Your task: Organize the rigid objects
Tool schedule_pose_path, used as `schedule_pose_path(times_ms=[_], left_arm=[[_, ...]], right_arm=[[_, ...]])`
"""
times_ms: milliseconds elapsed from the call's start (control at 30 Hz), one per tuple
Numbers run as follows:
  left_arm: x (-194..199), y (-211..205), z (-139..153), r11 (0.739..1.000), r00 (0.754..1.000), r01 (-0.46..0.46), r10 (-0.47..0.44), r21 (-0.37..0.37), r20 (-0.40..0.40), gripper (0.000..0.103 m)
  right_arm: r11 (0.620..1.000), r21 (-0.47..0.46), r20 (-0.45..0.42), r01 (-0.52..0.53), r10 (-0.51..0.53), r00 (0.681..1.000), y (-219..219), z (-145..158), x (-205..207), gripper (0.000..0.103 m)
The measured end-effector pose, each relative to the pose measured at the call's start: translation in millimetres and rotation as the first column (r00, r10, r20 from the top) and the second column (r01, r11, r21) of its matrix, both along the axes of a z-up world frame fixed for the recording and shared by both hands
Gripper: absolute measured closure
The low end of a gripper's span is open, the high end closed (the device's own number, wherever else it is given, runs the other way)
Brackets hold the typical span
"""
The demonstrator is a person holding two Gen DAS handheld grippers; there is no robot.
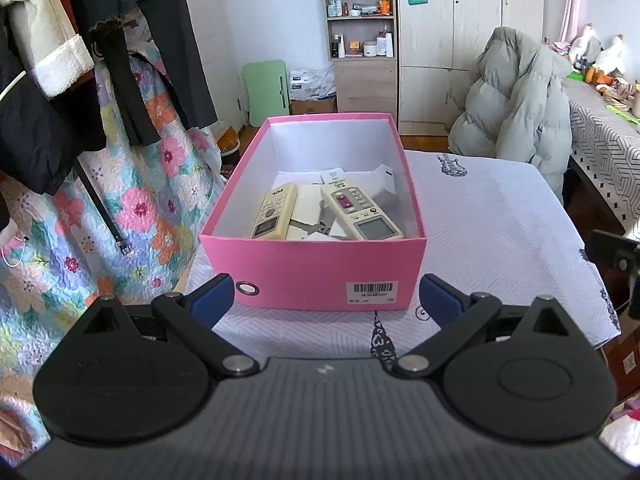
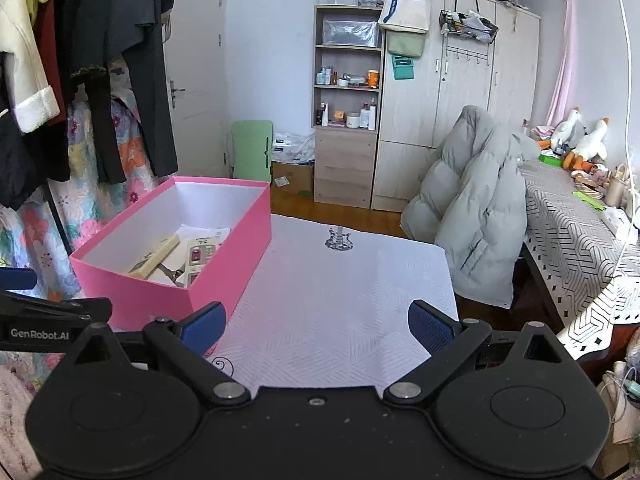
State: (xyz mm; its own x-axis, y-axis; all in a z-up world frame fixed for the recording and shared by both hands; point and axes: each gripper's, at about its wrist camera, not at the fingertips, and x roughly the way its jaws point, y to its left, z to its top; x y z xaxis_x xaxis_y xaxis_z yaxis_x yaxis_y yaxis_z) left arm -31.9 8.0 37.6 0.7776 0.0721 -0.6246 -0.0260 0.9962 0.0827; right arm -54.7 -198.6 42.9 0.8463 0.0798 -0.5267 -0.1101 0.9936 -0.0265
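A pink shoebox [image 1: 312,268] stands open on the white tablecloth [image 1: 500,232]. Inside lie a yellowish remote [image 1: 276,212], a white remote with a grey screen [image 1: 360,210], and white boxes and papers. My left gripper [image 1: 326,300] is open and empty, its blue pads just in front of the box's near wall. In the right wrist view the pink box [image 2: 224,256] is at the left, with both remotes [image 2: 154,258] visible inside. My right gripper [image 2: 316,330] is open and empty over the bare cloth to the right of the box.
Hanging clothes and a floral quilt [image 1: 132,200] are close on the left. A chair with a grey puffer jacket [image 2: 476,216] stands past the table's far right corner. A patterned desk [image 2: 572,240] with plush toys is at the right. Shelves and wardrobes line the back wall.
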Motion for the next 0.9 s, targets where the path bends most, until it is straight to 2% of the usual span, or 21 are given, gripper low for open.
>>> schedule_pose_path(times_ms=[633,767,900], left_arm=[[-2.7,2.4,-0.8,1.0,1.0,-0.006,0.006,-0.008,0.014,0.003],[-4.8,5.0,0.3,0.999,1.0,-0.002,0.003,-0.035,0.019,0.002],[-7.0,4.7,1.8,1.0,0.999,0.0,0.0,-0.017,0.034,0.002]], right_arm=[[1.0,-0.017,0.01,-0.012,0.012,1.0,1.3,1.2,-2.1,0.004],[1.0,-0.015,0.006,-0.016,0.016,1.0,0.3,1.2,-0.6,0.004],[1.0,-0.014,0.002,-0.015,0.015,1.0,0.5,1.0,-0.1,0.004]])
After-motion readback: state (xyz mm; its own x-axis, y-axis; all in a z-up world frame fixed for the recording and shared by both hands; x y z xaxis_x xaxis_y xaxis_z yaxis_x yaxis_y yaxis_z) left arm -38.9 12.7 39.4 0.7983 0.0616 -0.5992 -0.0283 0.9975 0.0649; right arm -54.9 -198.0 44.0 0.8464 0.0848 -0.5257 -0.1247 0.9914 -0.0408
